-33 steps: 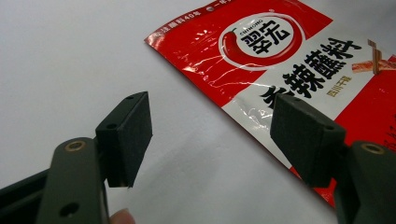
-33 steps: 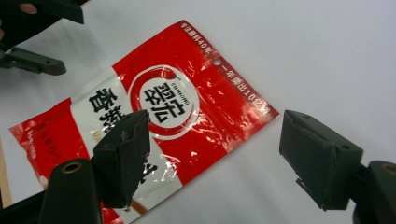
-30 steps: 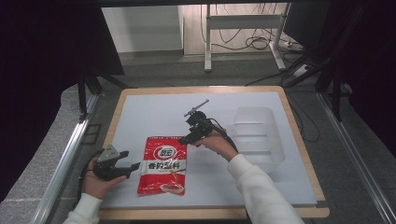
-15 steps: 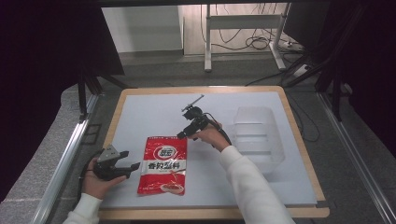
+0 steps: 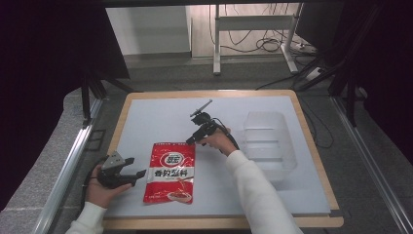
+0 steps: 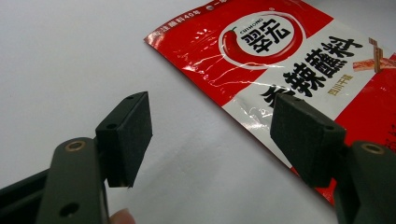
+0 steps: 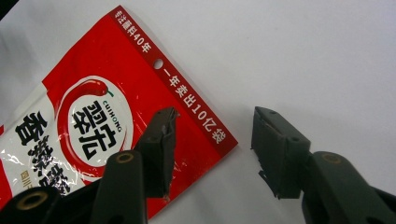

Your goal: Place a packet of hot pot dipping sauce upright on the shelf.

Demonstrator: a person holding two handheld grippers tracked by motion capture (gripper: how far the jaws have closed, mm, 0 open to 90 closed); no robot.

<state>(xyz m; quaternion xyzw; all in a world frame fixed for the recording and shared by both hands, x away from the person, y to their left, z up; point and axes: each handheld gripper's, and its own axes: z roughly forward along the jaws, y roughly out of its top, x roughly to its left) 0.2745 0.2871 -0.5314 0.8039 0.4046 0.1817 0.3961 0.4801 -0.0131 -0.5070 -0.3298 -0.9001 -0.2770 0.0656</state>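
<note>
- I count one red seasoning pouch [image 5: 171,171], lying flat on the white surface [image 5: 156,122] near its front edge, printed side up, with a punched hole in its top strip.
- One clear plastic bin [image 5: 269,144] stands on the surface to the right, well apart from the pouch.
- I have two tools in play. My right tool [image 5: 191,141] sits over the pouch's upper right corner; its jaws have just been closing but are not yet pressed together, one over the red top strip, the other over bare surface, the corner between them and not pinched.
- My left tool [image 5: 137,170] rests just beside the pouch's left edge, jaws spread, nothing gripped.
</note>
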